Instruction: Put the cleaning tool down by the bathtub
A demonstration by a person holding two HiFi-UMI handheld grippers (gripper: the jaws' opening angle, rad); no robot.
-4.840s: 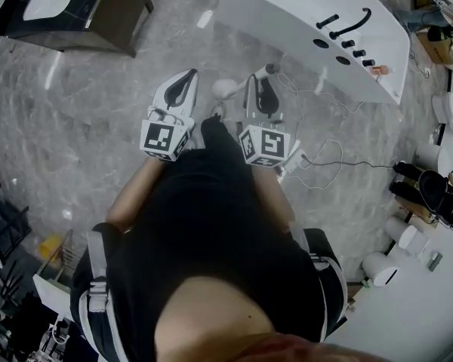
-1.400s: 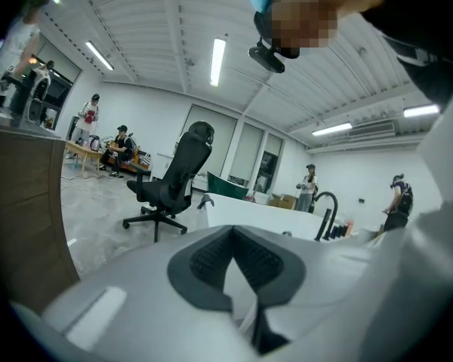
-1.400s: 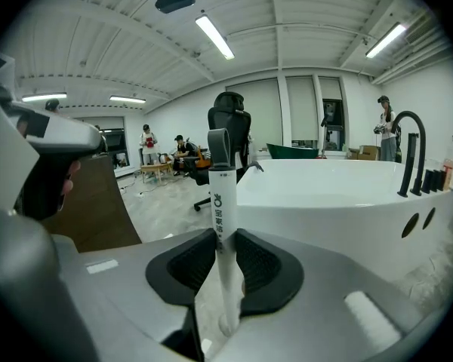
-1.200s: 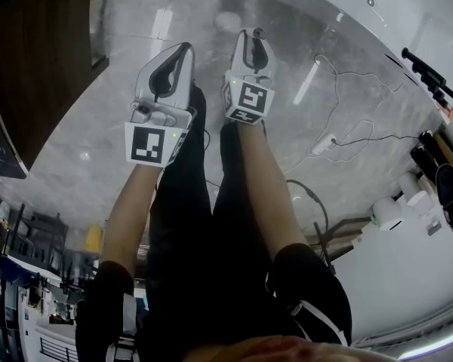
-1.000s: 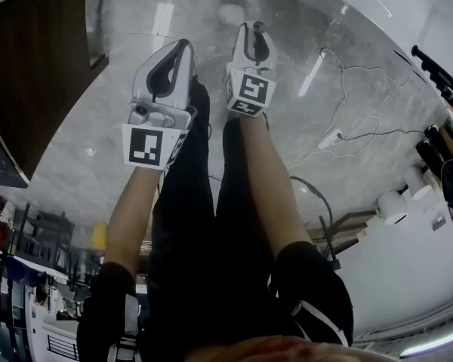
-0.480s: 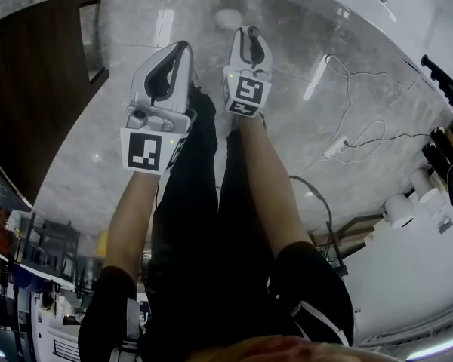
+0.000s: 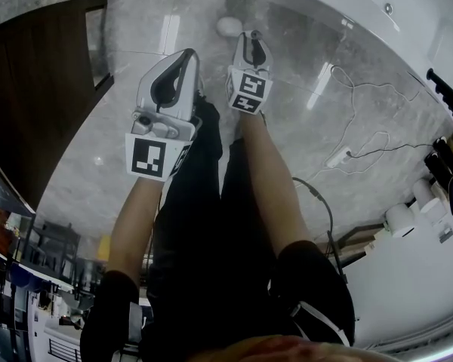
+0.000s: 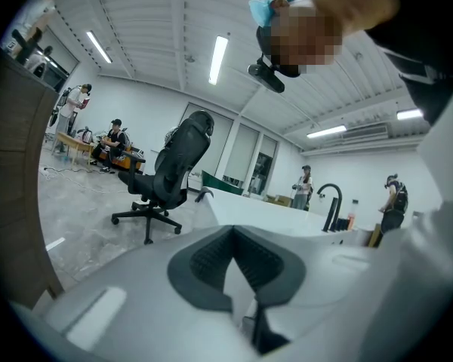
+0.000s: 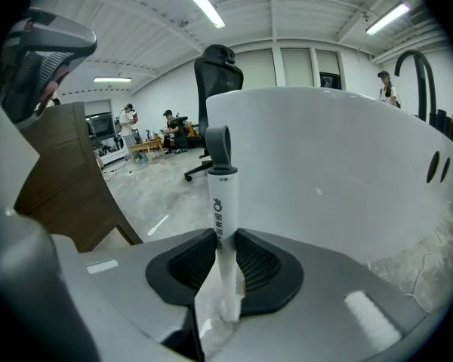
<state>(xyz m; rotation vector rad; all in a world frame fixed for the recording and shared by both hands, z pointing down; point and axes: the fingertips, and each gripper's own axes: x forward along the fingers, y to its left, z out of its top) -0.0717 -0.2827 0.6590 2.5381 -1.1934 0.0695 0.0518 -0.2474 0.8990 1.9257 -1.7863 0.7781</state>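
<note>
the right tool, clamped on the white cleaning wand, has sunk toward the floor just beside the bathtub, so set-down looks close; the left tool is closed, empty.

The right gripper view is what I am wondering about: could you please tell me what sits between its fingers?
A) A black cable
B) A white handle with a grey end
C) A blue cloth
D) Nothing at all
B: the cleaning tool, a white handle with a grey end, is clamped between the dark fingers of the right gripper, in front of the white bathtub.
</note>
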